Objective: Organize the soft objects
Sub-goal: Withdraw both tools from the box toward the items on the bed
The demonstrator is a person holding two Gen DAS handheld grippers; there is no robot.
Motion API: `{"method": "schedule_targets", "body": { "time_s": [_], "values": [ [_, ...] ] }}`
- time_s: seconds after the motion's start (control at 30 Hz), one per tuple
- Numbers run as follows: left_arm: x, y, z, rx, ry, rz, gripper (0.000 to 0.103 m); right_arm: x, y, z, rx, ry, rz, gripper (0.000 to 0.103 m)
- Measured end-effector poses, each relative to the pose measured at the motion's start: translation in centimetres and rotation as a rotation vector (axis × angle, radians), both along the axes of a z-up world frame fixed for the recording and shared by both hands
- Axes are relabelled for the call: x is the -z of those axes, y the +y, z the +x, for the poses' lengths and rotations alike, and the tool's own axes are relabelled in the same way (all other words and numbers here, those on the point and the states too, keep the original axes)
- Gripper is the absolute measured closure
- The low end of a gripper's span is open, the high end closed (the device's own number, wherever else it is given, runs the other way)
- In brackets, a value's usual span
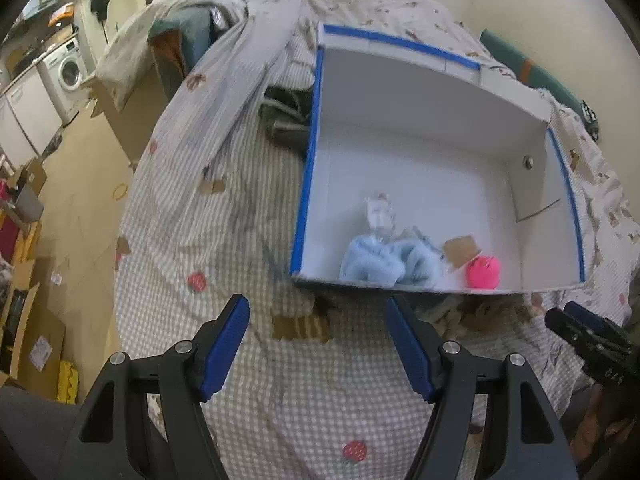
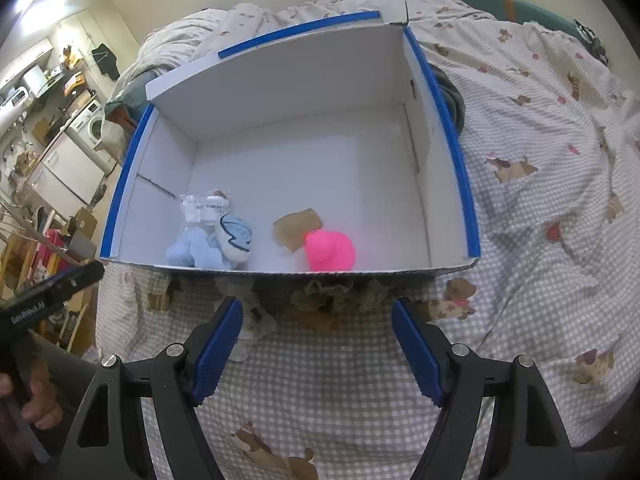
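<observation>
A white box with blue-taped rims [image 1: 420,148] [image 2: 304,152] lies on the checked bedspread. Near its front wall sit a light blue plush toy [image 1: 384,260] [image 2: 208,246] with a clear bagged tag and a bright pink soft toy [image 1: 484,272] [image 2: 330,250] with a brown card tag. My left gripper [image 1: 318,344] hovers open over the bedspread just in front of the box, nothing between its blue pads. My right gripper [image 2: 318,344] is open too, empty, in front of the box and seen at the right edge of the left wrist view [image 1: 576,320].
A greyish-brown ruffled soft item [image 2: 328,292] lies on the bed against the box's front wall. Crumpled bedding [image 1: 240,40] is piled behind and left of the box. Left of the bed, cardboard boxes [image 1: 36,320] and a washing machine [image 1: 68,68] stand on the floor.
</observation>
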State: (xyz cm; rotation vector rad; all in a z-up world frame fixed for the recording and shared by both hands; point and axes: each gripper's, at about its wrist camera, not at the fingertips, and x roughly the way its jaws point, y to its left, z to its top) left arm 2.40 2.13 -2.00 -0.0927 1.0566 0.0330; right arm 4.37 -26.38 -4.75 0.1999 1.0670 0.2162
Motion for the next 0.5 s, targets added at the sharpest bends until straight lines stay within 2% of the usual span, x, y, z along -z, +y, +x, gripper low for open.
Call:
{"method": "schedule_targets", "body": {
  "time_s": [0.2, 0.3, 0.5],
  "values": [
    [2.4, 0.6, -0.9, -0.006, 0.074, 0.007, 0.035, 0.7, 0.4, -0.9, -0.032, 0.026, 0.017, 0.021],
    [3.4, 0.2, -0.7, -0.002, 0.118, -0.014, 0.035, 1.8, 0.6, -0.7, -0.037, 0.069, -0.038, 0.021],
    [5.9, -2.7, 0.2, 0.089, 0.191, -0.038, 0.035, 3.2, -0.6, -0.2, 0.028, 0.13, -0.067, 0.021]
  ]
}}
